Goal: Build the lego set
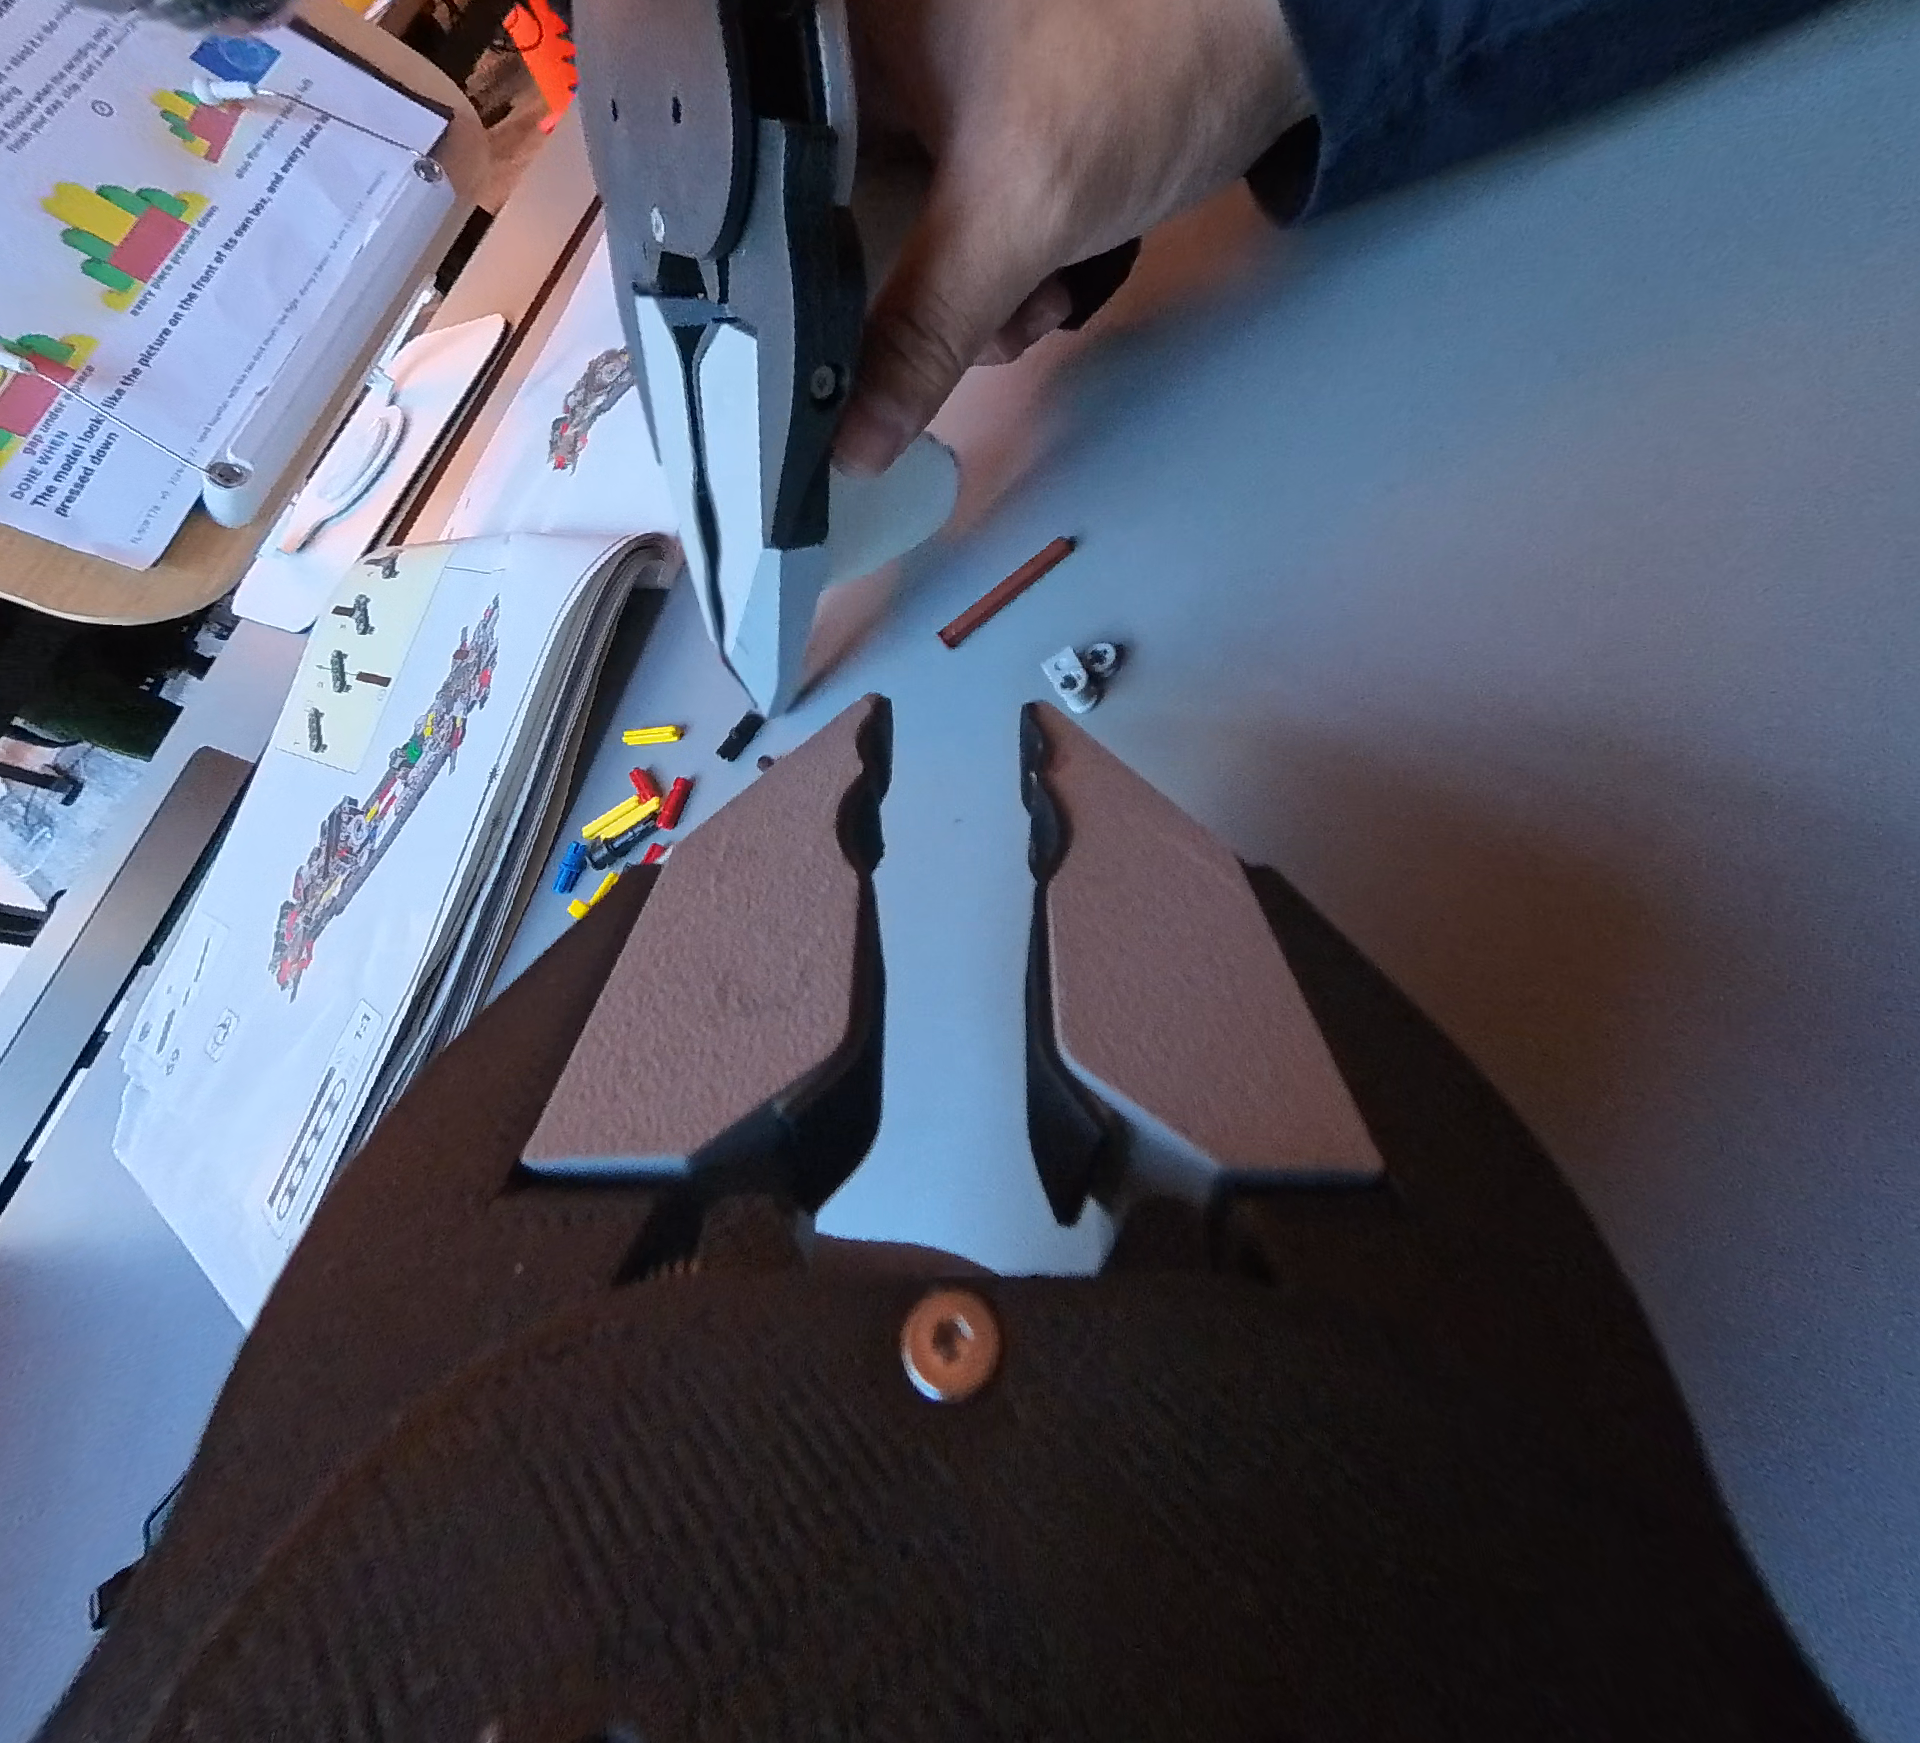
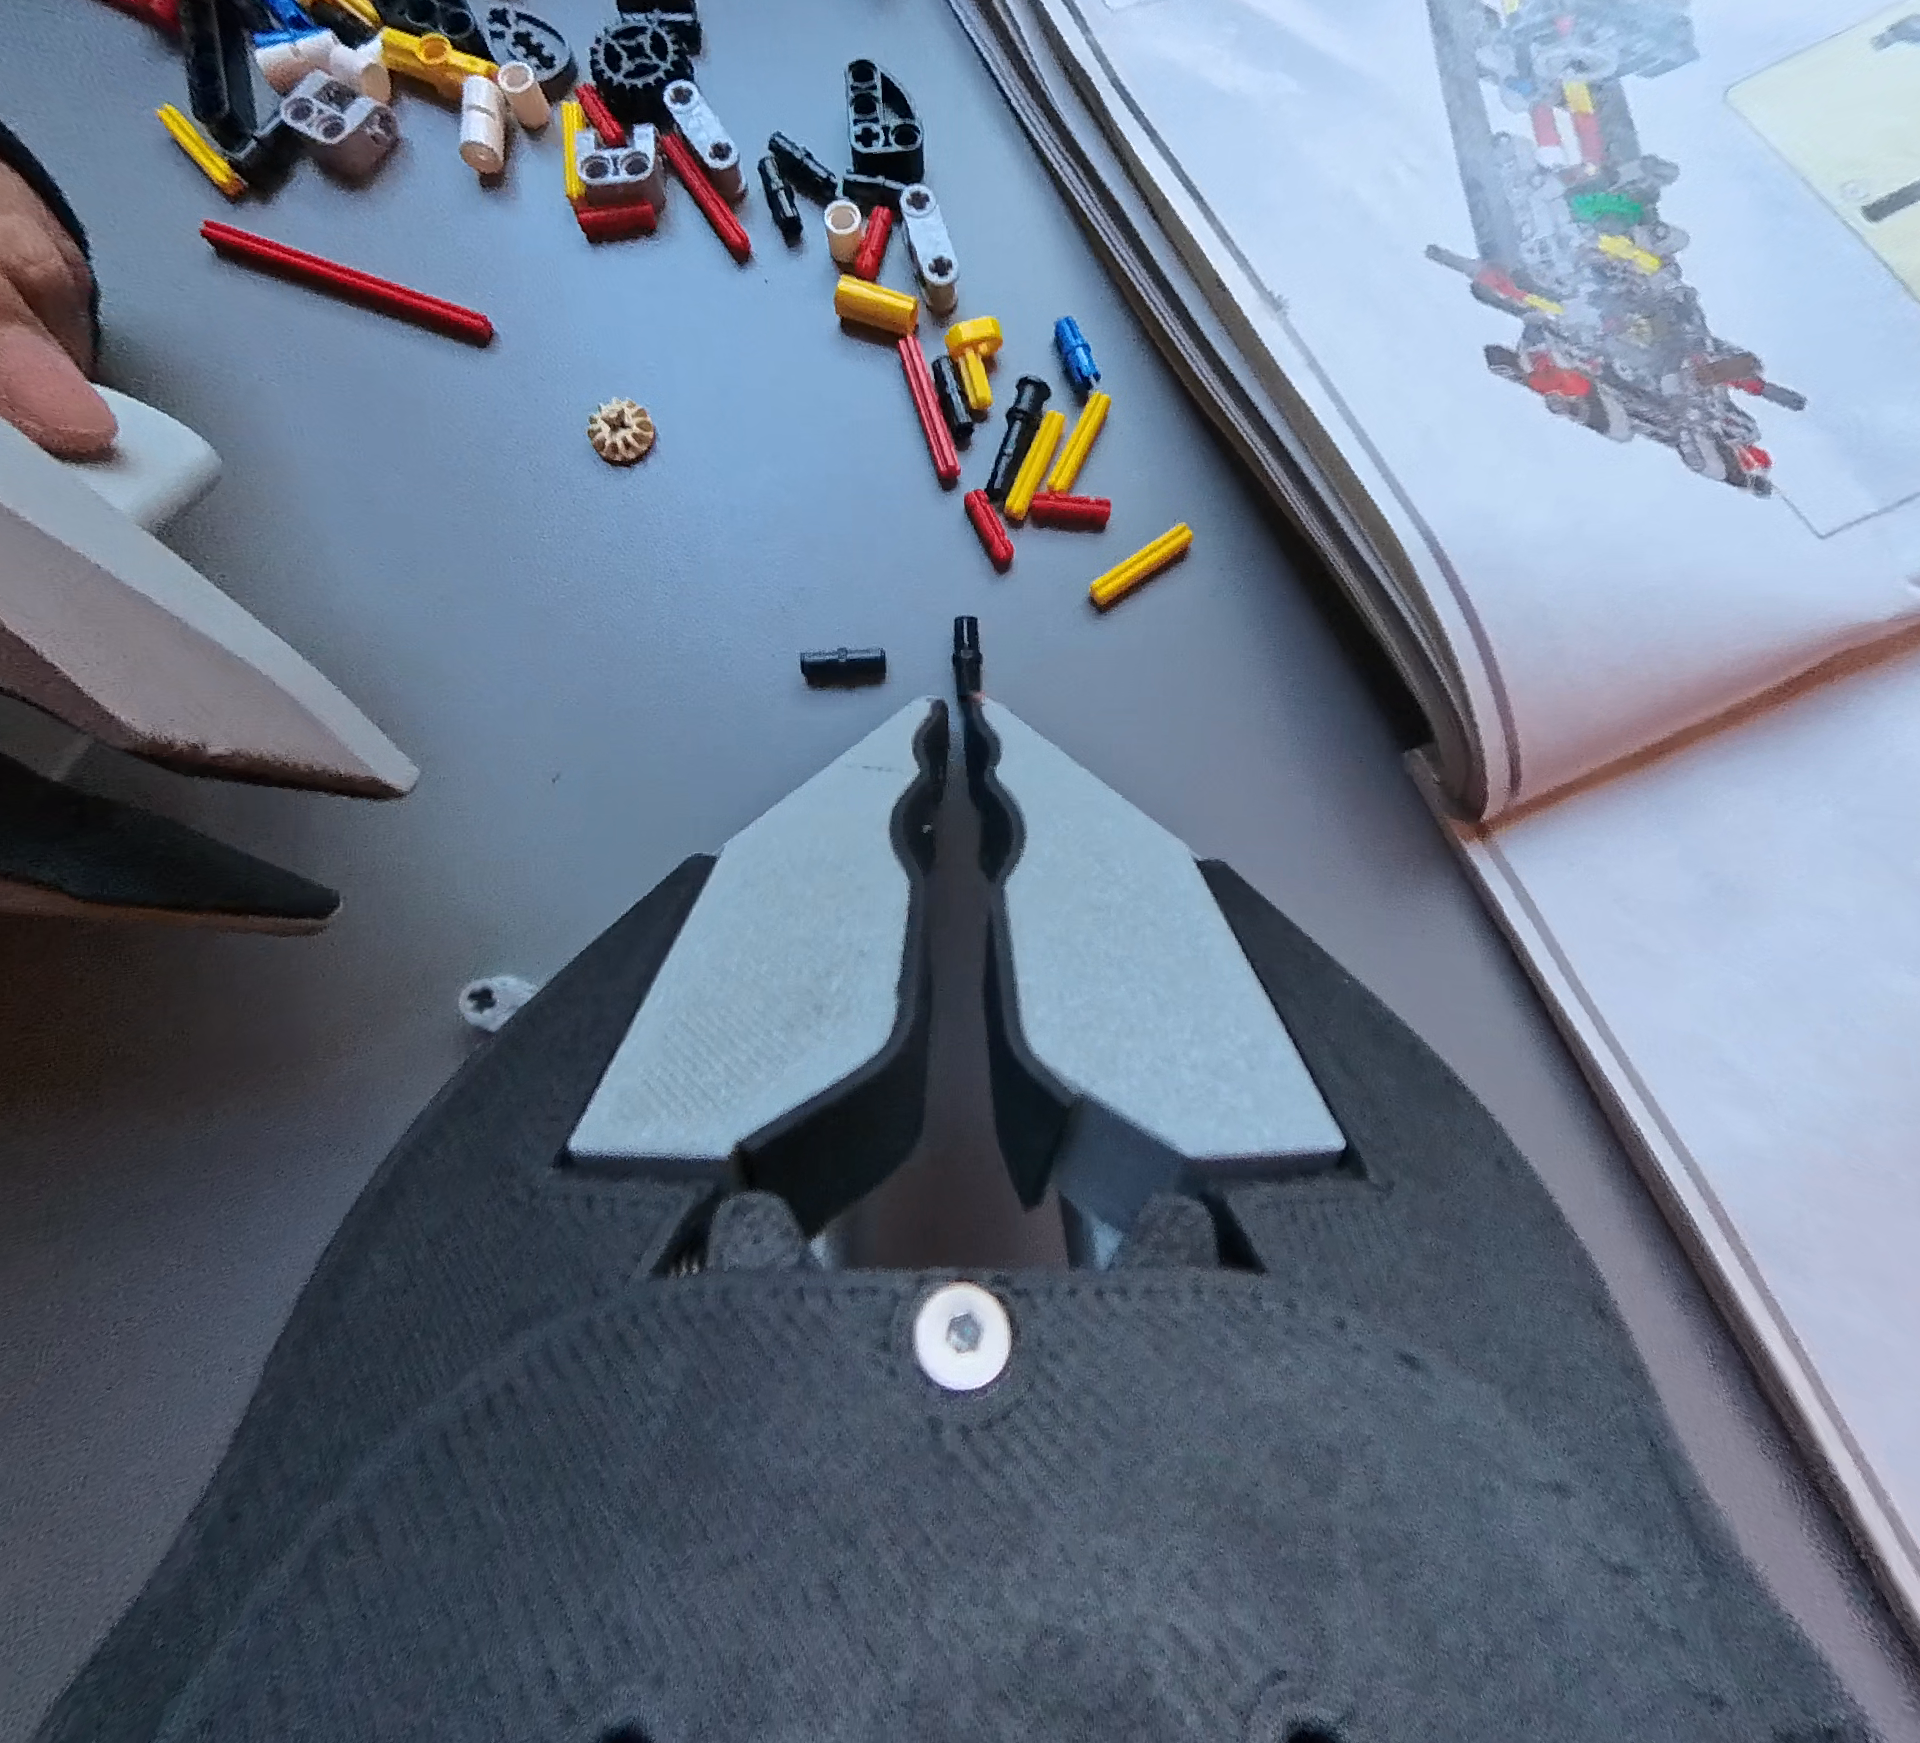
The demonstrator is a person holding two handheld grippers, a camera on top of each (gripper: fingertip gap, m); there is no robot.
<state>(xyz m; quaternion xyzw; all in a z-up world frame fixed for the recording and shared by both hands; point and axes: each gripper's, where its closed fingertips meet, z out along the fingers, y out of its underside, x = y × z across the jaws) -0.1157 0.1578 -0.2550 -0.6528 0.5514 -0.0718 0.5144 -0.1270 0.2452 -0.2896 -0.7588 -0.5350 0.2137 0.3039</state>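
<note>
My right gripper (image 2: pixel 961 706) rests with its tips down on the grey table (image 2: pixel 520 758), shut on the near end of a small black pin (image 2: pixel 966 654) that sticks out forward from the tips. The left wrist view shows the same gripper (image 1: pixel 767 706) with the pin (image 1: pixel 740 737) at its tip. A second black pin (image 2: pixel 843 666) lies loose just left of it. My left gripper (image 1: pixel 956 717) is open and empty above bare table. A brown axle (image 1: pixel 1006 590) and a small grey connector (image 1: pixel 1081 670) lie just beyond its tips.
An open instruction booklet (image 2: pixel 1558 343) lies to the right of the right gripper. A heap of mixed building pieces (image 2: pixel 468 62), a long red axle (image 2: pixel 346 282) and a tan gear (image 2: pixel 620 430) lie ahead. A clipboard with printed sheets (image 1: pixel 156 239) stands at the far left. A hand (image 1: pixel 1039 135) holds the right gripper. Tip to tip, the grippers are about 9 cm apart. From either gripper's tips it is about 8 cm to the tan gear (image 2: pixel 620 430).
</note>
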